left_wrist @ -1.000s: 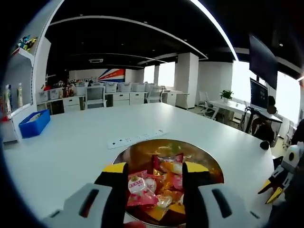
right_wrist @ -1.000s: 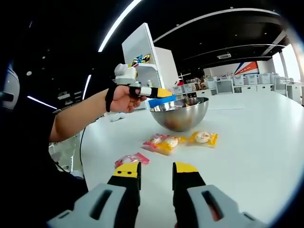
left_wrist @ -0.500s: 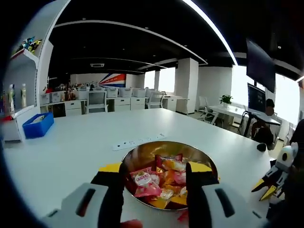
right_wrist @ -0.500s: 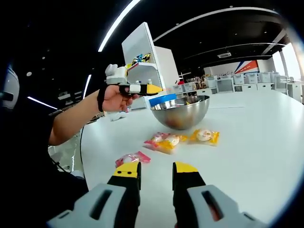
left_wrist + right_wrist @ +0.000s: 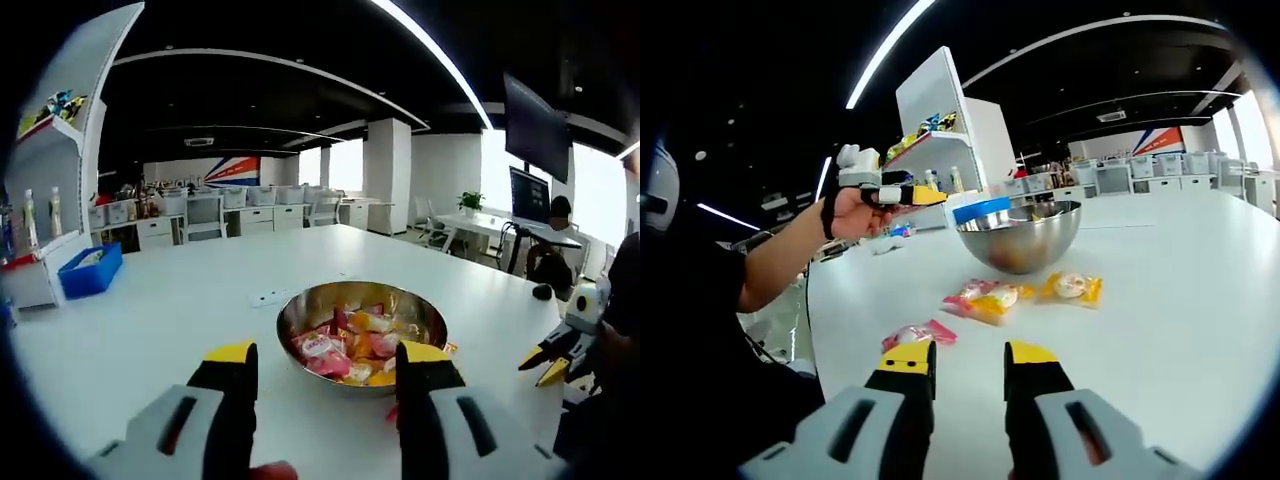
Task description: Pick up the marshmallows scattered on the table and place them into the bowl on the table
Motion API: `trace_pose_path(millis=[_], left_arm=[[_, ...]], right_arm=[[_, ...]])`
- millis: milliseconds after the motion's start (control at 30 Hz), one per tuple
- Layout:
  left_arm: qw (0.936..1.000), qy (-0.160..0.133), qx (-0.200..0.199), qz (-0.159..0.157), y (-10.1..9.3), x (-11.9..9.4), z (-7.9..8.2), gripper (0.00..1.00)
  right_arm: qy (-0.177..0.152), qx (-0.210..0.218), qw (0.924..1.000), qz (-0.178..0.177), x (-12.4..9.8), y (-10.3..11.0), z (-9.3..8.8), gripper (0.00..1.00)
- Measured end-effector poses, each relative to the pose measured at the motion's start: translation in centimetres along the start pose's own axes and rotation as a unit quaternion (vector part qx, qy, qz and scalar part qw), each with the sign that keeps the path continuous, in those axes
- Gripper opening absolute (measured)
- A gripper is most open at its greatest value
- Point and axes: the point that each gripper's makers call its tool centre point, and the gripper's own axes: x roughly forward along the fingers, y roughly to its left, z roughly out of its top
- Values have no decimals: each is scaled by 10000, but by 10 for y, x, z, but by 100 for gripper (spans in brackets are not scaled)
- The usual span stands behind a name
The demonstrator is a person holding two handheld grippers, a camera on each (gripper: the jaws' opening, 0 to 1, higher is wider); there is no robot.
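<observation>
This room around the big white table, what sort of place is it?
Probably an open-plan office: rows of white desks with chairs at the back, a dark wall-mounted screen, and the long white meeting table.

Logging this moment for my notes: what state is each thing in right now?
Bowl: upright on the table, holding wrapped marshmallows.
Left gripper: open, empty, short of the bowl.
Right gripper: open, empty, above the table.
Yellow packet: lying on the table, outside the bowl.
Pink-and-yellow packet: on the table.
Pink packet: on the table, beside the right gripper's jaws.
</observation>
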Motion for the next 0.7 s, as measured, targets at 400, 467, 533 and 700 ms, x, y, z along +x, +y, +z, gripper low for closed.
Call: trace_pose_path(millis=[400, 467, 533, 700], left_arm=[[9997, -176, -68, -180, -9, -44, -8, 58], [9994, -148, -141, -263, -10, -48, -13, 58], [9994, -147, -165, -272, -10, -52, -16, 58], [9988, -196, -251, -369, -11, -73, -24, 58]], right_arm=[[12, -35, 10000, -6, 4, 2, 3, 28], [19, -44, 10000, 9, 5, 4, 3, 29], [27, -52, 10000, 21, 6, 5, 3, 29], [33, -66, 10000, -3, 5, 4, 3, 29]])
